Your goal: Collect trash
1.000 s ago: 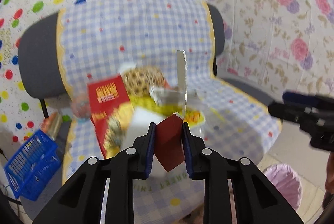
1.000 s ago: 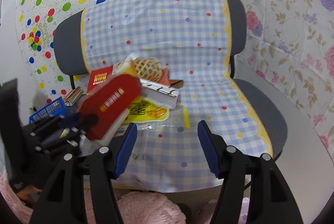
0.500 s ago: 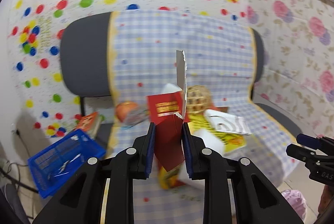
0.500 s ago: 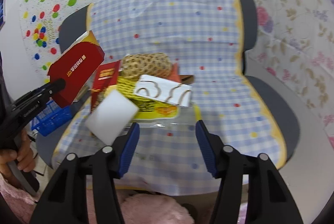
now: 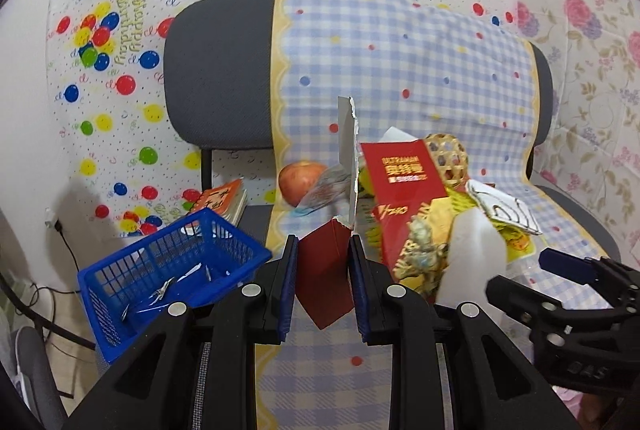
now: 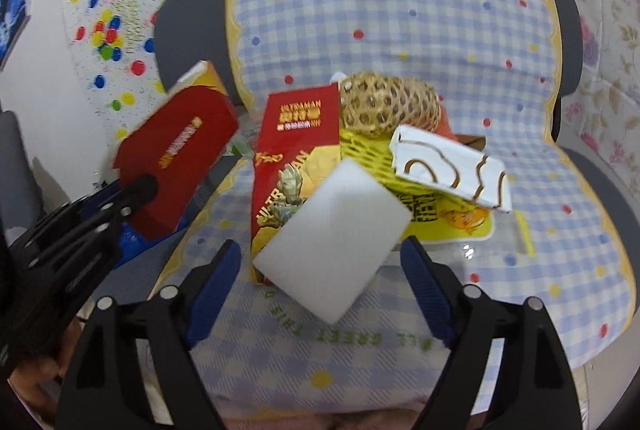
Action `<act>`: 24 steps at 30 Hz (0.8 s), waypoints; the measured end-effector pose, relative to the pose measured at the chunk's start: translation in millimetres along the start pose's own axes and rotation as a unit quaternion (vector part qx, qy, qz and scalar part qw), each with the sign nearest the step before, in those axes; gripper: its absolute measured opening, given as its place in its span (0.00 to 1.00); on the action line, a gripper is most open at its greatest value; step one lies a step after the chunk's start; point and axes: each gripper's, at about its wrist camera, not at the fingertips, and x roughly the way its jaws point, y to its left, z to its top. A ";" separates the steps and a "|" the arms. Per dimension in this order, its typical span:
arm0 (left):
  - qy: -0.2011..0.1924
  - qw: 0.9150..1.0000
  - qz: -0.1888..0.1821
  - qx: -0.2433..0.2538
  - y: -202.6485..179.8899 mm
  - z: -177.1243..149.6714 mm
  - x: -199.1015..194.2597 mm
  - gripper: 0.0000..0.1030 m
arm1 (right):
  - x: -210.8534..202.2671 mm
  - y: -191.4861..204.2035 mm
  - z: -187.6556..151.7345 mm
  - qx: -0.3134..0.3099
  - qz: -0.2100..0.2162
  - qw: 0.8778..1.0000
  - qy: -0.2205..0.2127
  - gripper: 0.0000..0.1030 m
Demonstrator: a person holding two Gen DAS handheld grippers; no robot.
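In the left wrist view, your left gripper point(image 5: 322, 272) pinches a torn dark red carton point(image 5: 325, 280) between its blue pads, the carton's ragged grey flap standing up above the jaws. Just left of it and lower sits a blue basket point(image 5: 120, 314) with a few small scraps inside. Ahead, on the checked cloth point(image 5: 420, 69) draped over the grey chair point(image 5: 218, 69), the trash lies in a heap: a red Ultraman box point(image 5: 404, 197), a woven ball point(image 5: 448, 157), an apple point(image 5: 300, 181) and a white foam block point(image 5: 468, 254). Your right gripper point(image 5: 560, 282) enters from the lower right edge, near the foam block. In the right wrist view, your right gripper point(image 6: 322, 266) stands spread wide, its jaws having just opened further, and the white foam block point(image 6: 334, 238) lies between the blue pads with a gap on each side, resting partly on the red Ultraman box point(image 6: 288, 165). Behind them are the woven ball point(image 6: 388, 105), a white carton with brown loops point(image 6: 452, 165) and a yellow wrapper point(image 6: 444, 218). At the left, your left gripper point(image 6: 136, 189) holds the dark red carton point(image 6: 176, 145) tilted off the side of the chair point(image 6: 188, 13).
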 end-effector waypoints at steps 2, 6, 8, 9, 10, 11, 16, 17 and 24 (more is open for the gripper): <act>0.002 1.000 -0.001 -0.001 3.5 -2.1 3.3 0.25 | 8.6 0.4 0.7 0.010 -0.003 1.000 0.004 0.80; 0.004 1.000 0.001 -0.005 7.8 -5.9 6.9 0.25 | 15.2 17.9 -6.6 -0.030 -0.028 0.999 0.003 0.78; 0.006 1.000 0.002 -0.007 10.4 -7.9 7.9 0.25 | 18.3 31.4 -15.0 -0.069 -0.045 0.997 0.005 0.76; 0.008 1.000 0.002 -0.010 12.6 -9.4 8.7 0.25 | 21.1 35.8 -18.6 -0.083 -0.054 0.995 0.007 0.75; 0.008 1.000 0.001 -0.013 14.1 -10.4 9.3 0.25 | 24.5 39.9 -22.2 -0.097 -0.067 0.993 0.009 0.75; 0.009 1.000 0.000 -0.015 15.0 -11.3 9.4 0.25 | 28.3 43.0 -24.4 -0.108 -0.078 0.991 0.011 0.75; 0.016 1.000 -0.008 -0.022 15.2 -16.6 11.5 0.25 | 41.6 50.7 -33.4 -0.155 -0.141 0.978 0.014 0.68; 0.017 1.000 -0.009 -0.022 14.1 -17.3 11.5 0.25 | 43.6 49.6 -33.8 -0.161 -0.152 0.975 0.014 0.63; -0.004 1.000 -0.016 -0.019 10.5 -10.8 -2.9 0.25 | 3.8 20.6 -20.5 -0.122 -0.134 0.983 -0.040 0.35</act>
